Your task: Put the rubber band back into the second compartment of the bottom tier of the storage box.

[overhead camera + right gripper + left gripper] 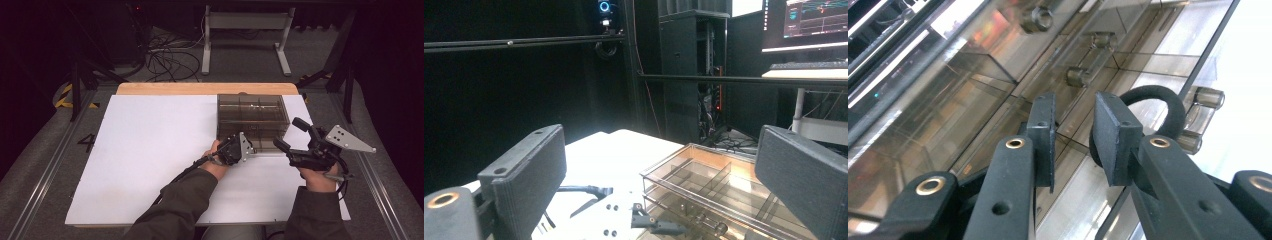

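Left hand-held gripper (1073,135), jaws slightly parted, holds nothing at the clear drawer box's (252,116) 6 o'clock front; black ring (1168,107) could snag. Right hand-held gripper (291,135) gapes empty.

A dark numeral "4" (87,142) is showing on the grey floor in the high view, lying just off the left edge of the white table top (150,150), about midway along it. In the right gripper view, a monitor (806,22) at the far right is displaying coloured graph lines and tiny lettering, but the characters are coming through too small to read. No other legible text is showing.
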`<state>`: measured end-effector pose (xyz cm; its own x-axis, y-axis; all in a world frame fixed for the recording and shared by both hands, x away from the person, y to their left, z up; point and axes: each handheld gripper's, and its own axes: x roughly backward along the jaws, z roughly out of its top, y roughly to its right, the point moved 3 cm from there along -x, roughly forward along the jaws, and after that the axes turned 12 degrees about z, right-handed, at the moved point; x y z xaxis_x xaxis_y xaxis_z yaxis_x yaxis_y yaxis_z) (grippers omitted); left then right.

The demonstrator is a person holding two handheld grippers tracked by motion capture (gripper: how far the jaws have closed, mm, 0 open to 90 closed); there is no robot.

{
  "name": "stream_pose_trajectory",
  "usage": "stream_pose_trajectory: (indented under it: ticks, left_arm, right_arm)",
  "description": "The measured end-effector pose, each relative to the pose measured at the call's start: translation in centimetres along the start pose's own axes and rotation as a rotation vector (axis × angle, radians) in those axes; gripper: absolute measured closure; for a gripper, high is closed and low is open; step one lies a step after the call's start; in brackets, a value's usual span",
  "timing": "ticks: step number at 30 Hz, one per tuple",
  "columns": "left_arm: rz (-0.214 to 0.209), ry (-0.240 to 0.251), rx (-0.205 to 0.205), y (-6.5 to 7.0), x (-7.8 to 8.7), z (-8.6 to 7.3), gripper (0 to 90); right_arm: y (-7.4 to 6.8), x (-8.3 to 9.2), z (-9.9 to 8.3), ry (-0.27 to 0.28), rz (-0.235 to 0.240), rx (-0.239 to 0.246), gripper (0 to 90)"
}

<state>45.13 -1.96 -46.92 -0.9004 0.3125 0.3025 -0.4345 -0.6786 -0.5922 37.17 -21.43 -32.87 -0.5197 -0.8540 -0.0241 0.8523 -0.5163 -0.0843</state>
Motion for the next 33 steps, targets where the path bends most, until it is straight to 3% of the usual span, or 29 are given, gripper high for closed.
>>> stream_pose_trajectory:
  ticks: [7, 11, 20, 26, 33]
  left_arm:
    - [-0.015, 0.02, 0.009, -0.2, 0.7, 0.3, 77.5]
    - [-0.043, 0.029, 0.016, -0.3, 1.2, 0.4, 89.5]
    - [-0.138, 0.023, 0.057, -0.8, 2.6, 0.8, 89.7]
    - [-0.239, -0.014, 0.086, -0.8, 3.0, 0.7, 89.8]
    - [-0.257, -0.058, 0.095, -0.5, 2.3, 0.1, 89.8]
  right_arm:
    - [-0.1, -0.1, 0.0, -0.002, 0.005, 0.001, 7.3]
    - [-0.1, -0.2, 0.0, -0.006, 0.004, 0.0, 7.3]
    - [-0.1, -0.3, -0.1, -0.011, 0.007, 0.001, 7.3]
    - [-0.1, -0.4, -0.1, -0.014, 0.009, 0.002, 7.3]
    - [-0.1, -0.4, -0.1, -0.014, 0.01, 0.0, 7.3]
